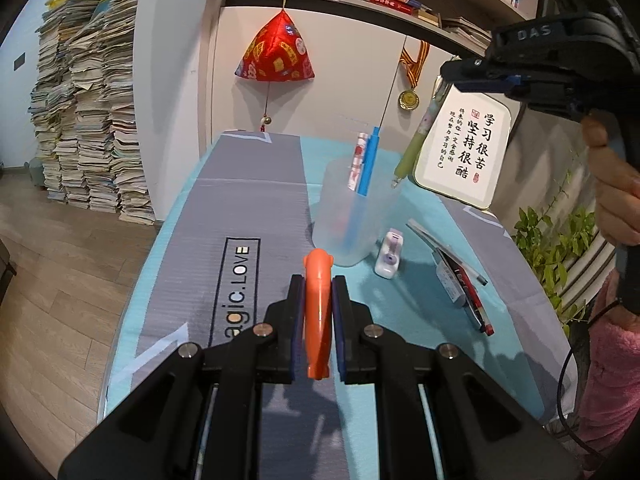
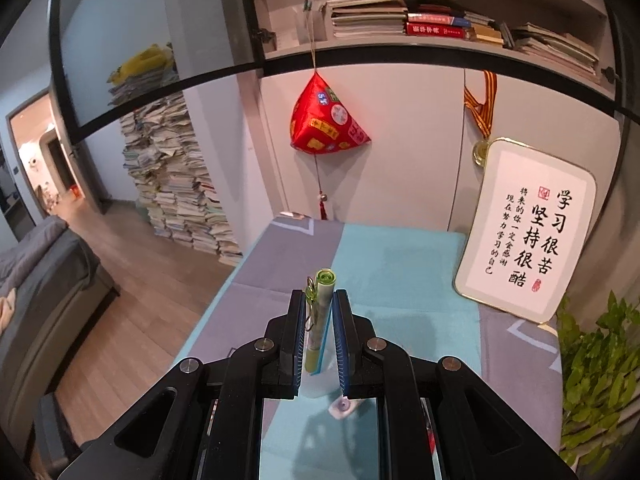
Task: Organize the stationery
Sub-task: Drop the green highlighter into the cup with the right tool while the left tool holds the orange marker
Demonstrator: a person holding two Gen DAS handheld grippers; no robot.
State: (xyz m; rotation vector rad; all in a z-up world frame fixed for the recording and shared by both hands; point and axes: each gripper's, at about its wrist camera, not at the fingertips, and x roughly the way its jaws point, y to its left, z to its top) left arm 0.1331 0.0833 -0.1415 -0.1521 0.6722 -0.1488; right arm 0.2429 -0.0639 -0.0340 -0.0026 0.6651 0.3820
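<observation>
Firmly clamped, orange tool (image 1: pixel 318 312) (left gripper (image 1: pixel 318 292))

The translucent plastic cup (image 1: pixel 352 208) stands on the grey-and-teal desk mat (image 1: pixel 248 208), with the blue pen (image 1: pixel 370 164) and patterned pen (image 1: pixel 357 160) upright inside. The white correction-tape dispenser (image 1: pixel 389 254) lies just right of it; loose pens (image 1: pixel 464 280) lie farther right. The white framed calligraphy sign (image 1: pixel 466 144) leans behind.

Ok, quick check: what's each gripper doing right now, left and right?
Left gripper: closed on the orange tool.
Right gripper: closed on the green pen, raised above the translucent cup.
</observation>
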